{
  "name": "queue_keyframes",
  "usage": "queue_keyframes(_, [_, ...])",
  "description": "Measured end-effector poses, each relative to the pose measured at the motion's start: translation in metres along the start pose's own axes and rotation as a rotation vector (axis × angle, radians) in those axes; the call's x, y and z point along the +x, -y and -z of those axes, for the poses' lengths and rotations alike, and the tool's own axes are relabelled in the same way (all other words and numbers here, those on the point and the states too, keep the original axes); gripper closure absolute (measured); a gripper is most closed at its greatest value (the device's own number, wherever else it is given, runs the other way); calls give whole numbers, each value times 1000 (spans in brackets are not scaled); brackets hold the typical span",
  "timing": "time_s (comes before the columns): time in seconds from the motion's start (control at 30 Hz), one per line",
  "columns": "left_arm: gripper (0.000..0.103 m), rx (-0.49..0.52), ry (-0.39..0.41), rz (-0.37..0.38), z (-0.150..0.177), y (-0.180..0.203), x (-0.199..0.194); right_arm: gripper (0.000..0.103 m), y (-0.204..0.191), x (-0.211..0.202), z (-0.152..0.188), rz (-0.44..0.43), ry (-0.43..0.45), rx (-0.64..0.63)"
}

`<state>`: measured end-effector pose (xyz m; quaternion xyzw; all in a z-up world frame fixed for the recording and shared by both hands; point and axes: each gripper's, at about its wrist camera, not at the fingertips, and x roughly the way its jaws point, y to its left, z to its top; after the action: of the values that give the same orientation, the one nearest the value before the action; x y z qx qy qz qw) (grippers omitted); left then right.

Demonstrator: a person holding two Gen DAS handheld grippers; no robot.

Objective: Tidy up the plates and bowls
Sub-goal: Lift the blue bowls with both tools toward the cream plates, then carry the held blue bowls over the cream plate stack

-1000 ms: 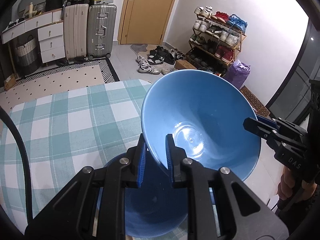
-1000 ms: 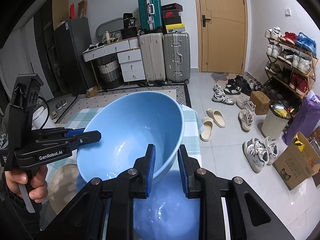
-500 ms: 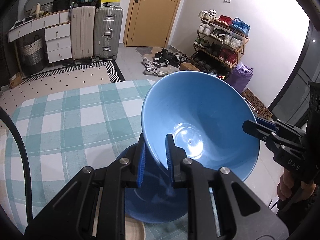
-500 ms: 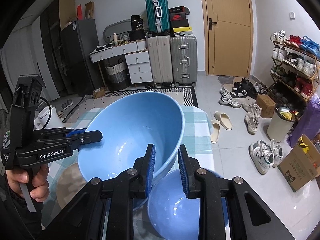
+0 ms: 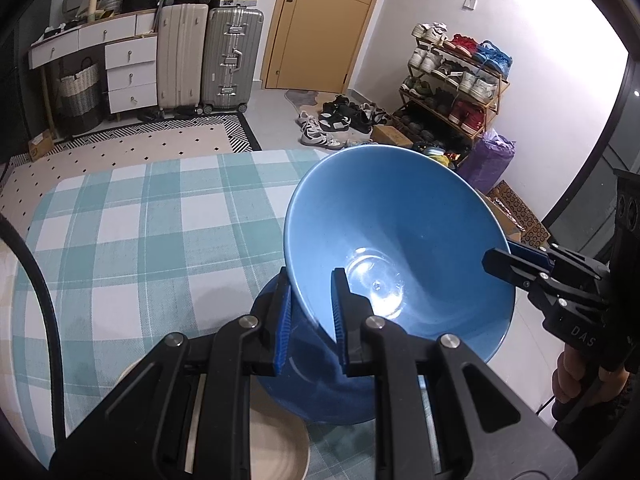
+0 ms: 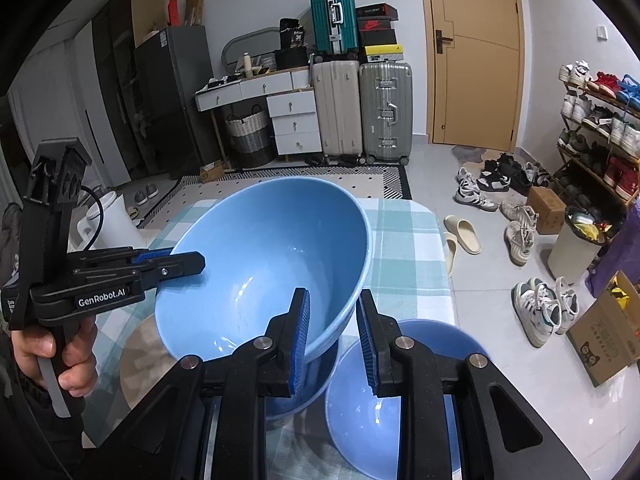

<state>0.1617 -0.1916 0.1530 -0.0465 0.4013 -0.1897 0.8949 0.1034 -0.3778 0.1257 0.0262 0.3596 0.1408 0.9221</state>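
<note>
A big blue bowl (image 5: 404, 240) was held up above the counter (image 5: 132, 224), tipped on its side, with two grippers on its rim. The left gripper (image 5: 310, 312) was clenched on the near edge of the bowl, one pad outside the wall and one pad inside. In the right wrist view the left gripper (image 6: 188, 262) came in from the left side and pinched the rim there, and a hand (image 6: 60, 356) held its handle.

The right gripper (image 6: 332, 332) had the bowl's (image 6: 260, 264) rim between its pads. The inside pad lay against the wall, but there was a small gap at the outside pad, so I cannot tell if it was squeezing. In the left wrist view the right gripper (image 5: 500, 260) reached the rim from the right side.

A second blue bowl (image 6: 396, 396) sat on the counter, just below the held one and a bit to the right. A tan plate (image 5: 276, 440) lay on the checked cloth under the left gripper, close to that lower bowl
</note>
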Motion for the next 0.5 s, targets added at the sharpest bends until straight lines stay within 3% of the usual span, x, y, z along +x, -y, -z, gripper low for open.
queue_keyframes(0.5, [89,-31,-27,-18,23,-15,22,79,-4,24,13,-16,-41,-18])
